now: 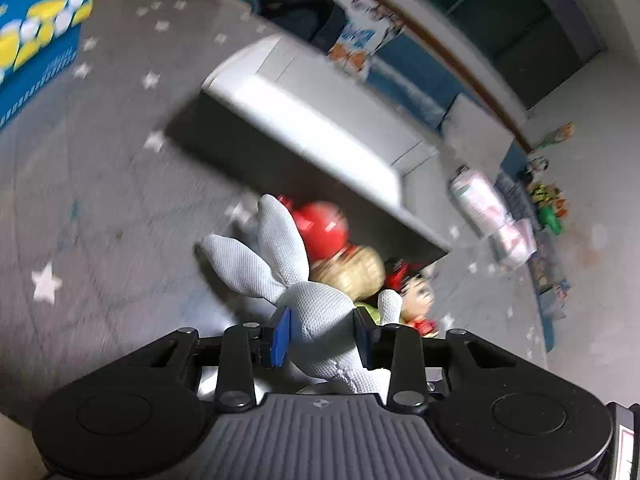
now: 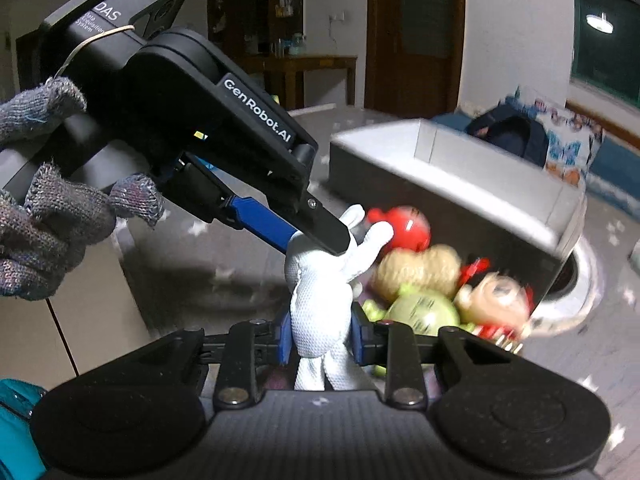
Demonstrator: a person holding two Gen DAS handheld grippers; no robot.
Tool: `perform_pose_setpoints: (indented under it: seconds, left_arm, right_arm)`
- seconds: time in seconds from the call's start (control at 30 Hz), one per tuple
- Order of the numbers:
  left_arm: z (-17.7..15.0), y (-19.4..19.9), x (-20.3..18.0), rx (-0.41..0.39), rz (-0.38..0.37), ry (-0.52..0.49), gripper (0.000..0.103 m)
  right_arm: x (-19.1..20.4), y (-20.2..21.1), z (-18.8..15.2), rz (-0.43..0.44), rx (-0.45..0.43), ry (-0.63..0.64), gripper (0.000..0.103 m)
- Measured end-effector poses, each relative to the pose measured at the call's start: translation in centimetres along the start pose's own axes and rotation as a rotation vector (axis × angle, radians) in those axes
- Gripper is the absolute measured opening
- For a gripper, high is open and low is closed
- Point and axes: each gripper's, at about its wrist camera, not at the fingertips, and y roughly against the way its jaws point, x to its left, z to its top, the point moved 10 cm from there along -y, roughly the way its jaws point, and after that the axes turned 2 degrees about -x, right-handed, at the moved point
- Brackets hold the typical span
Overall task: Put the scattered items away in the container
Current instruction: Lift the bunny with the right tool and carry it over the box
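A white plush rabbit (image 1: 320, 312) is held by both grippers above the grey starred carpet. My left gripper (image 1: 322, 334) is shut on its head below the ears. My right gripper (image 2: 320, 334) is shut on its body (image 2: 320, 308). In the right wrist view the left gripper (image 2: 320, 236) reaches in from the upper left, its fingers clamped at the rabbit's head. The grey open box (image 1: 320, 120) (image 2: 460, 184) stands just beyond. Below the rabbit lie a red toy (image 1: 322, 228) (image 2: 412, 226), a tan toy (image 1: 352, 272) (image 2: 420, 268), a green toy (image 2: 424, 312) and a red-bowed doll (image 1: 416, 292) (image 2: 496, 300).
A blue and yellow box (image 1: 36, 56) sits at the far left on the carpet (image 1: 100, 220). Packets and small toys (image 1: 492, 208) lie along the right. A dark backpack (image 1: 304, 12) and a printed box (image 1: 360, 32) stand behind the grey box. A gloved hand (image 2: 52, 216) holds the left gripper.
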Motion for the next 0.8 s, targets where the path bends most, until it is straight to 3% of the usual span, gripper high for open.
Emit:
perform_pose_setpoints:
  seconds: [0.23,0.4,0.6,0.8]
  left_arm:
    - [5.0,0.6,-4.1,-0.098,-0.061,-0.059,0.037]
    - [9.7,-1.2,-6.0,-0.147,-0.083,-0.072,0.037]
    - [14.7,-5.5,-5.8,-0.154,-0.078,-0.025,0.037]
    - [17.2,-10.8,-3.4,-0.129,-0.051,0.035,0.037]
  right_arm:
    - [-3.4,0.7,4.7,-0.066,-0.083,0.068,0.027]
    - [-6.9,-0.9,8.2,-0.109,-0.101,0.113,0.027]
    - [-11.2,-5.5,11.1,-0.127,-0.060,0.150,0.027]
    - [-14.2,-11.3,11.3,-0.087,0.032,0.160,0.027]
